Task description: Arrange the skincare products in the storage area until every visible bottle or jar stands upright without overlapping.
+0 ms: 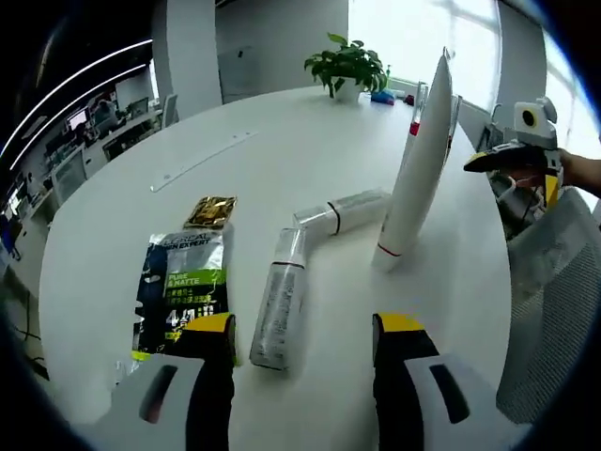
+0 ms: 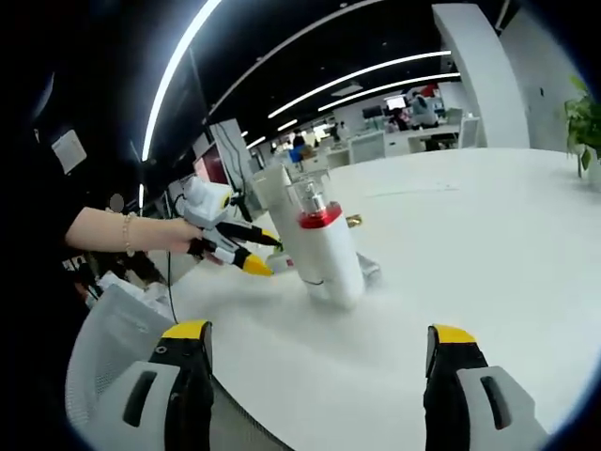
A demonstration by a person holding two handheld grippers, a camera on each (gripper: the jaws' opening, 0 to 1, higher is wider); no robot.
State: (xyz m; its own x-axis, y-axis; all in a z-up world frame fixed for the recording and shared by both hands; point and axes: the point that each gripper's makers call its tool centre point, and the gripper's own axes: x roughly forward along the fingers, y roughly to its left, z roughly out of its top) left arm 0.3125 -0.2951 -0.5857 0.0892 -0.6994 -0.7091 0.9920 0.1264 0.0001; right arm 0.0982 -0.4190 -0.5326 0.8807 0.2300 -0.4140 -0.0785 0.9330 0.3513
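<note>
Ahead of the open left tool (image 1: 302, 352) — a fallen bottle (image 1: 279, 301).

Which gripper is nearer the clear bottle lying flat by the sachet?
Left. The left gripper hangs open just short of the clear bottle, which lies nearly between its jaws. The right gripper is beyond the tall white tube, off the table edge.

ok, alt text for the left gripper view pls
On a round white table, a tall white tube stands upright while two clear bottles and a dark sachet lie flat. The left gripper is open in front of them; a potted plant sits at the far edge.
</note>
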